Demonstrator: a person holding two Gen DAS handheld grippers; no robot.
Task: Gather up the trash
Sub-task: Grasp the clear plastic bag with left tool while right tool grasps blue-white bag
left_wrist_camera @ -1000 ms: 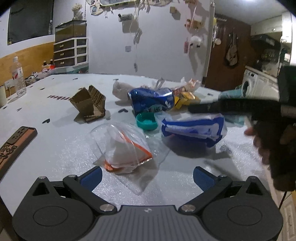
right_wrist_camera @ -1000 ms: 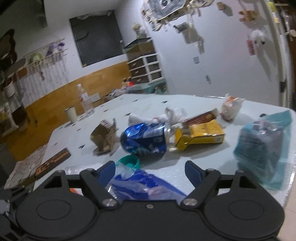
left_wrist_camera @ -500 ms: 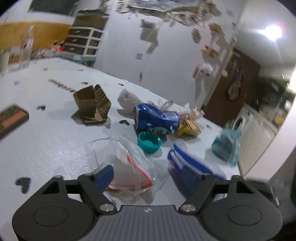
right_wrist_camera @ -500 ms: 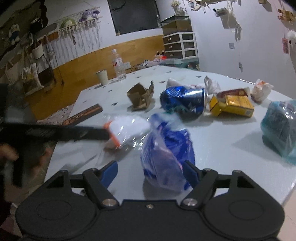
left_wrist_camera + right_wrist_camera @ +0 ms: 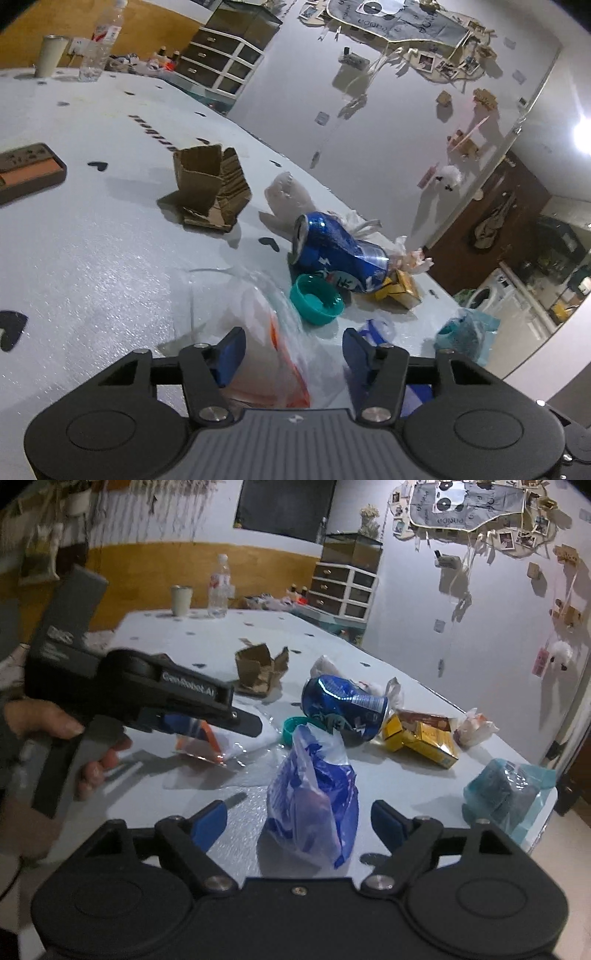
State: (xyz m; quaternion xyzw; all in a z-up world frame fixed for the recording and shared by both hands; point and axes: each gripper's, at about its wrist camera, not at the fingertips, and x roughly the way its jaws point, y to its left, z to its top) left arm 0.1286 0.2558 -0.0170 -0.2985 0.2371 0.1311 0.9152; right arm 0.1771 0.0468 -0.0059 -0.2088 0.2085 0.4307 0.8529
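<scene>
Trash lies on a white table (image 5: 92,258). A clear plastic bag with an orange strip (image 5: 266,332) sits between the fingers of my left gripper (image 5: 291,350). Its jaws are closing, and the right pad still stands clear of the bag. In the right wrist view the left gripper (image 5: 251,725), held by a hand (image 5: 48,720), reaches over that clear bag (image 5: 207,746). My right gripper (image 5: 299,823) straddles a blue plastic bag (image 5: 314,794) without touching it, and its jaws are opening. Beyond lie a dented blue can (image 5: 343,705) and a teal cap (image 5: 291,727).
Torn cardboard (image 5: 258,668), a yellow box (image 5: 424,738), a crumpled white wrapper (image 5: 476,725) and a teal bag (image 5: 506,794) near the right table edge. A bottle (image 5: 219,587) and a cup (image 5: 181,600) stand at the far end. A brown board (image 5: 29,173) lies left.
My left gripper rolled, moved in over the clear bag and narrowed its jaws. The right gripper swung round until the blue bag stood between its fingers, and the left gripper came into its view.
</scene>
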